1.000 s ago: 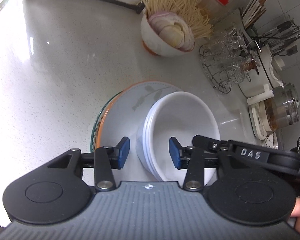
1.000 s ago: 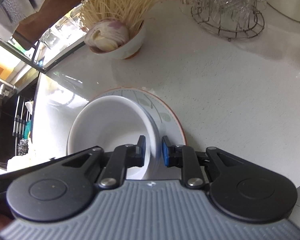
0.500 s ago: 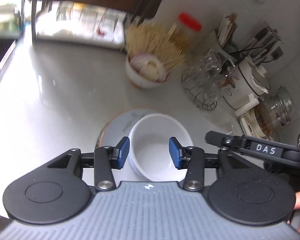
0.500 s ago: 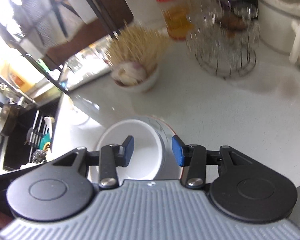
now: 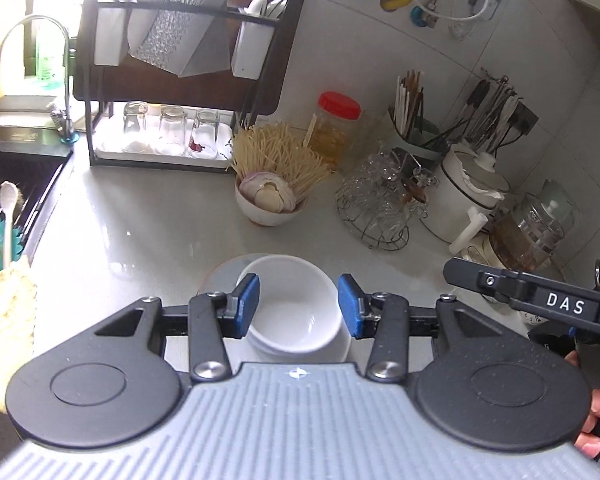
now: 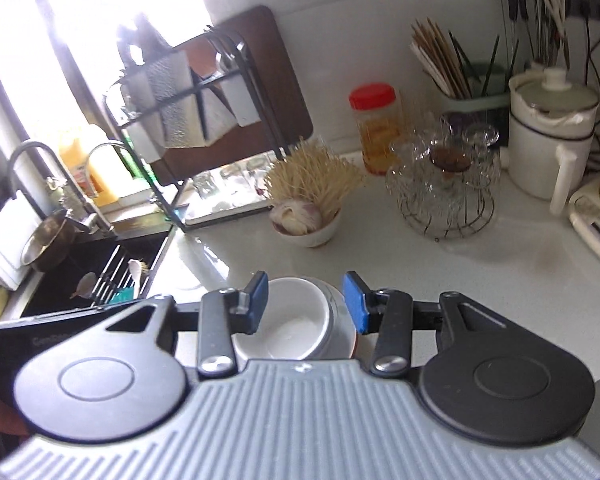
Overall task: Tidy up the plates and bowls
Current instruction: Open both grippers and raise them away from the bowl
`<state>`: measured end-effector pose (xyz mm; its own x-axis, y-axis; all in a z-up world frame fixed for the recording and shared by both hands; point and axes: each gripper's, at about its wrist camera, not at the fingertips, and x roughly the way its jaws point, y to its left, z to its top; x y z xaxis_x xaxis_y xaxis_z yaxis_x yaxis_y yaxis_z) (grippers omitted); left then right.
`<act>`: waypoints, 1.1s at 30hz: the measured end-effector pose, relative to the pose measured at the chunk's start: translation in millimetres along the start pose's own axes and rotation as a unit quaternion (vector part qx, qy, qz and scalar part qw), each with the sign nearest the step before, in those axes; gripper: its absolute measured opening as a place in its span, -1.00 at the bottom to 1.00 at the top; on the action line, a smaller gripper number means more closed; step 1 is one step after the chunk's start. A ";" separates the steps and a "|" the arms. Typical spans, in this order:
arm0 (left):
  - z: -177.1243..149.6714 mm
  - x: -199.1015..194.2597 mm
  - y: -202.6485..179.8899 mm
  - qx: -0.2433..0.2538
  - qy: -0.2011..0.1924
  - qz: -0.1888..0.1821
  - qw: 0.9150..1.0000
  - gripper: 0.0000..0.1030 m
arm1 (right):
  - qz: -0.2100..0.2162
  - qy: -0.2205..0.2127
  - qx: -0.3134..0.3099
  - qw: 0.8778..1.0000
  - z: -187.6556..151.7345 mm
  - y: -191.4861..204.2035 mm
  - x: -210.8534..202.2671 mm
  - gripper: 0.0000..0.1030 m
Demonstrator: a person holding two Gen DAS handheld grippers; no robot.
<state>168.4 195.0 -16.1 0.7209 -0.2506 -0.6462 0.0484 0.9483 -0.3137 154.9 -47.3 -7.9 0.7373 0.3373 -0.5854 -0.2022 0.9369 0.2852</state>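
A stack of white bowls (image 5: 292,312) sits on a stack of plates (image 5: 224,272) on the white counter. It also shows in the right wrist view (image 6: 288,320), with the plate rim (image 6: 346,338) to its right. My left gripper (image 5: 298,306) is open and empty, raised well above the bowls. My right gripper (image 6: 306,302) is open and empty, also high above them. The right gripper's body (image 5: 540,300) shows at the right in the left wrist view.
A bowl of onion and dry noodles (image 5: 270,200) stands behind the stack. A wire basket of glasses (image 5: 380,204), a red-lidded jar (image 5: 336,128), a white kettle (image 5: 468,196) and a utensil holder stand at the right. A dish rack (image 5: 172,80) and the sink (image 6: 92,276) are at the left.
My right gripper opened and let go of the bowl rim. Both grippers rose and pulled back from the stack, so the bowls look smaller and more of the kitchen shows.
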 end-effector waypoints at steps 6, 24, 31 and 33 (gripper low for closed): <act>-29.5 -37.7 -14.0 -0.007 -0.013 0.006 1.000 -0.04 | -0.001 -0.022 -0.030 0.999 -21.1 3.5 -34.8 -0.13; -83.1 -129.1 -54.2 0.002 -0.052 0.027 0.998 -0.04 | 0.012 -0.058 -0.030 0.998 -70.7 -9.7 -126.4 -0.13; -109.9 -148.0 -68.4 0.007 -0.046 0.037 0.998 -0.04 | 0.006 -0.057 -0.034 0.998 -88.4 -13.8 -145.6 -0.12; -116.8 -150.2 -70.7 0.004 -0.042 0.037 0.998 -0.04 | 0.008 -0.051 -0.035 0.998 -95.8 -14.0 -147.1 -0.12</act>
<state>-24.1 142.8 21.9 0.7784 -0.1620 -0.6065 -0.0023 0.9654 -0.2609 -12.5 -101.2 1.4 0.7953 0.3435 -0.4995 -0.2553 0.9371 0.2380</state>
